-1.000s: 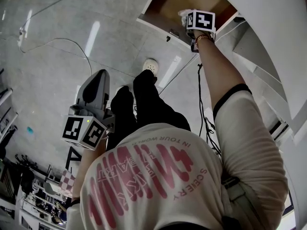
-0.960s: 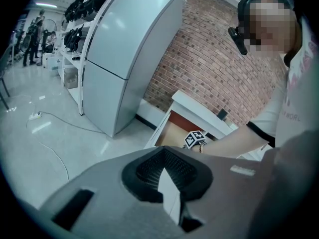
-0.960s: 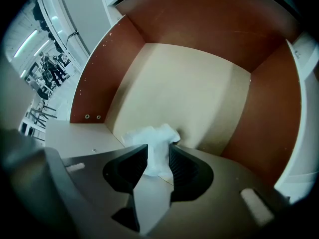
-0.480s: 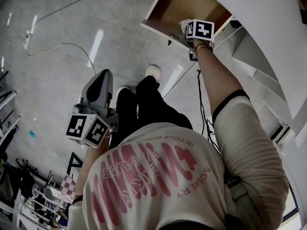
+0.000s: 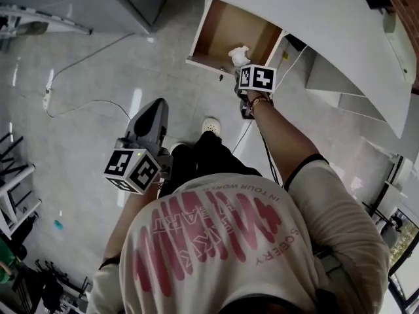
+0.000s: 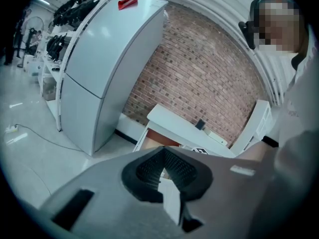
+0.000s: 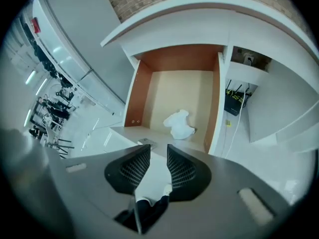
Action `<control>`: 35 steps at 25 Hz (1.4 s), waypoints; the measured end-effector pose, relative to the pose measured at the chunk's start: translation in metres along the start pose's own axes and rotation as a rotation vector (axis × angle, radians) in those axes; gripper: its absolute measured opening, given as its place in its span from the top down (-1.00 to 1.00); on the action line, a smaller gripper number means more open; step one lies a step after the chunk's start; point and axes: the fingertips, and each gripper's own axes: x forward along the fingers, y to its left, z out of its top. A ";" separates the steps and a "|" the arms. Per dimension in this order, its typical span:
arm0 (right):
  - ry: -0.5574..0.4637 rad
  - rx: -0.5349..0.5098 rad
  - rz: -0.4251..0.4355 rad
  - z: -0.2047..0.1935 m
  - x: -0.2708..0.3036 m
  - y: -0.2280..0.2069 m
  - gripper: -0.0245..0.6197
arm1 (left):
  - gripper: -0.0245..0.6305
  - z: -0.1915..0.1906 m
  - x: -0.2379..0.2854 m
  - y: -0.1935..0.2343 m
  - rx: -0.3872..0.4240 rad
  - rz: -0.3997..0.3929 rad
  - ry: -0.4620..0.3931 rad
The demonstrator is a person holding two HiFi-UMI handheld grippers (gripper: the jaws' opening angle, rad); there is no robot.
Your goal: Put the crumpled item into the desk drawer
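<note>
Looking into the open drawer (image 7: 138, 93), pulled out from under the white desk top (image 7: 199, 19): finding the crumpled item (image 7: 179, 125) lying on the tan bottom, close to the drawer's front edge and nearer its right wall than its left. Leaving most of the bottom behind it bare, up to the back wall.

Holding the right gripper (image 7: 158, 151) just outside the drawer's front edge, above it and apart from the item. Closing its jaws, with a gap showing between them and nothing in it. Holding the left gripper (image 6: 162, 152) well away from the drawer, out over the floor (image 5: 85, 64), jaws together at the tips and empty.

Catching only a sliver of the drawer past the left gripper's own body. Losing the right gripper's jaws under its marker cube (image 5: 256, 77) in the head view. Possibly brushing the drawer's right wall with the item's edge, though hard telling at this angle.

Taking in pale glossy flooring left of the drawer, with a thin cable (image 5: 78, 103) trailing across it. Noting a tall grey fridge (image 6: 99, 59) beyond the drawer's left side and a brick wall (image 6: 199, 68) behind it.
</note>
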 end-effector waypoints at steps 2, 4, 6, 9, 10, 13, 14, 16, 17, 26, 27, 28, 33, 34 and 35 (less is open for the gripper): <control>-0.024 0.023 0.021 -0.009 -0.025 0.009 0.56 | 0.92 0.010 -0.002 -0.011 0.020 -0.043 -0.010; -0.053 0.037 0.042 -0.018 -0.049 0.020 0.56 | 0.92 0.021 -0.007 -0.020 0.041 -0.080 -0.027; -0.097 0.063 0.063 -0.025 -0.073 0.030 0.57 | 0.92 0.032 -0.016 -0.027 0.068 -0.114 -0.047; -0.187 0.130 0.091 -0.024 -0.108 0.043 0.56 | 0.92 0.054 -0.028 -0.037 0.098 -0.161 -0.095; -0.213 0.148 0.098 -0.024 -0.120 0.046 0.57 | 0.92 0.061 -0.033 -0.040 0.097 -0.175 -0.111; -0.289 0.181 0.122 -0.026 -0.160 0.059 0.57 | 0.92 0.074 -0.048 -0.055 0.110 -0.226 -0.142; -0.319 0.192 0.133 -0.026 -0.175 0.063 0.56 | 0.92 0.077 -0.053 -0.062 0.121 -0.245 -0.148; -0.392 0.227 0.160 -0.023 -0.206 0.071 0.56 | 0.92 0.084 -0.062 -0.075 0.140 -0.281 -0.160; -0.430 0.252 0.176 -0.022 -0.222 0.075 0.57 | 0.92 0.088 -0.066 -0.082 0.148 -0.300 -0.166; -0.796 0.364 0.284 -0.001 -0.354 0.107 0.84 | 0.92 0.130 -0.096 -0.127 0.242 -0.436 -0.223; -0.836 0.354 0.295 0.000 -0.369 0.112 0.87 | 0.92 0.132 -0.100 -0.131 0.247 -0.446 -0.227; -0.873 0.336 0.308 0.001 -0.383 0.116 0.88 | 0.92 0.134 -0.104 -0.136 0.252 -0.457 -0.233; -1.049 0.166 0.319 -0.003 -0.446 0.152 0.90 | 0.92 0.137 -0.127 -0.148 0.269 -0.507 -0.250; -1.080 0.128 0.302 -0.005 -0.457 0.160 0.90 | 0.92 0.138 -0.132 -0.149 0.277 -0.515 -0.251; -1.108 0.093 0.281 -0.007 -0.466 0.168 0.90 | 0.92 0.138 -0.137 -0.149 0.287 -0.522 -0.252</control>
